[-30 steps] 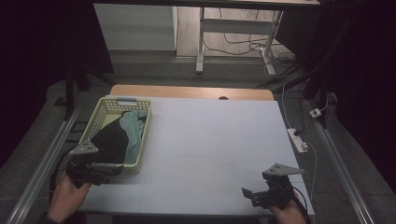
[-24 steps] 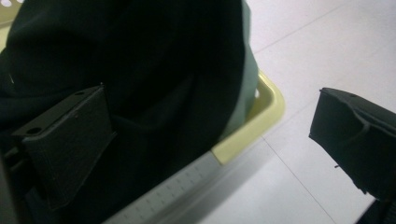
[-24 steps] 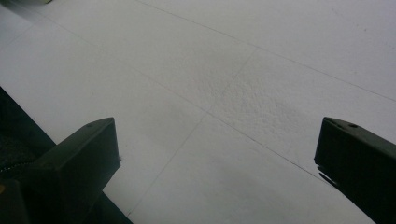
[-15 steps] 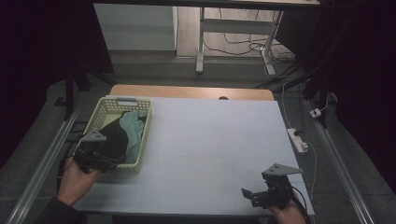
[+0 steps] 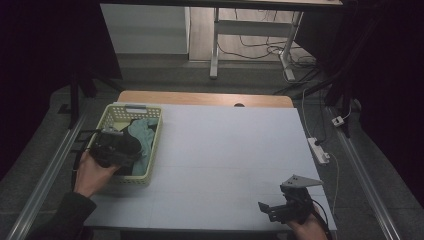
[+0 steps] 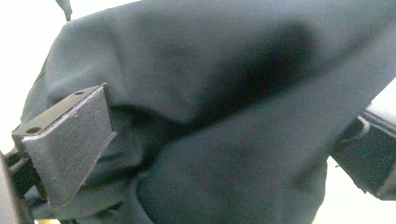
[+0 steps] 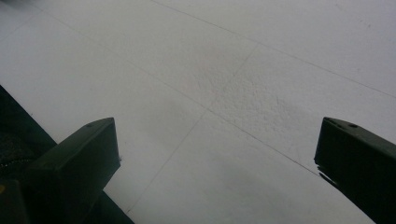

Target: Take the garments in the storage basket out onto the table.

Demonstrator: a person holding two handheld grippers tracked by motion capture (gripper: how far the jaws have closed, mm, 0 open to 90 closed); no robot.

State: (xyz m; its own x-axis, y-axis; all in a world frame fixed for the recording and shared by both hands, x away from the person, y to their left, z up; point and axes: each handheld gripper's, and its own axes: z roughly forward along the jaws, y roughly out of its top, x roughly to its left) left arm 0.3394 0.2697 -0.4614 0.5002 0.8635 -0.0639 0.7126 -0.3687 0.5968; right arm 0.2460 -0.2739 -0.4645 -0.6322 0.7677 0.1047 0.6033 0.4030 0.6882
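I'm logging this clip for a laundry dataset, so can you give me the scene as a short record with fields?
surface: white table
container: pale yellow basket at the table's left side
contents: dark cloth and teal cloth, heaped in the basket
left hand-held gripper: down in the basket, jaws apart with the dark cloth between them; not closed on it
right hand-held gripper: open, over bare table near the front right corner, holding nothing
beside the table: white power strip on the floor at the right
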